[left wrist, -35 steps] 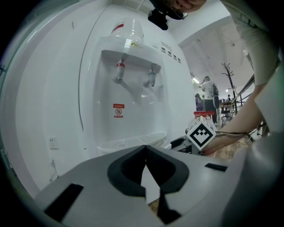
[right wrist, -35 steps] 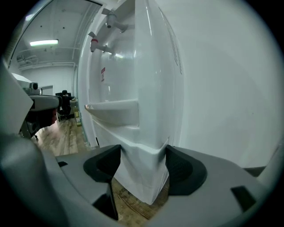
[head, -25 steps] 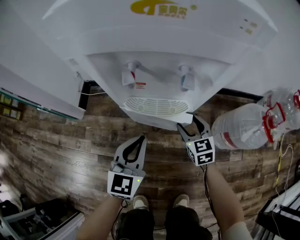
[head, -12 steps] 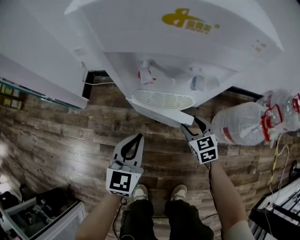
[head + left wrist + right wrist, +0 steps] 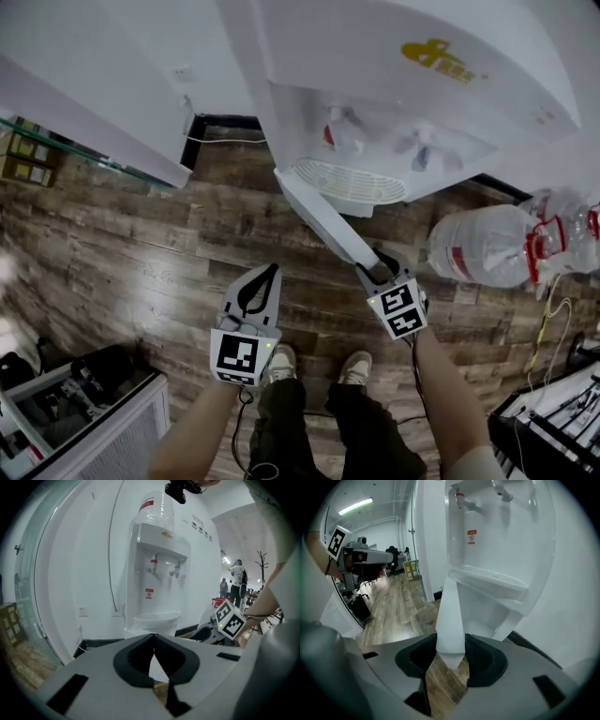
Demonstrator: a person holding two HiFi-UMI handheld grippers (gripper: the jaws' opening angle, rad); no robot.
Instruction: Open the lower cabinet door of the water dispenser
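Head view and both gripper views. The water dispenser (image 5: 412,56) stands on the wooden floor (image 5: 141,262) against the wall. Its lower cabinet door (image 5: 328,220) stands swung outward from the cabinet front, below the drip tray (image 5: 349,181), with its free edge out over the floor. The right gripper (image 5: 380,274) grasps that free edge: its jaws have just been closing, and both pads press on the white panel between them. The left gripper (image 5: 265,272) hangs beside it over the floor, apart from the door, its jaws clenched tip to tip on nothing. A large water bottle (image 5: 478,248) lies on the floor just beside the dispenser.
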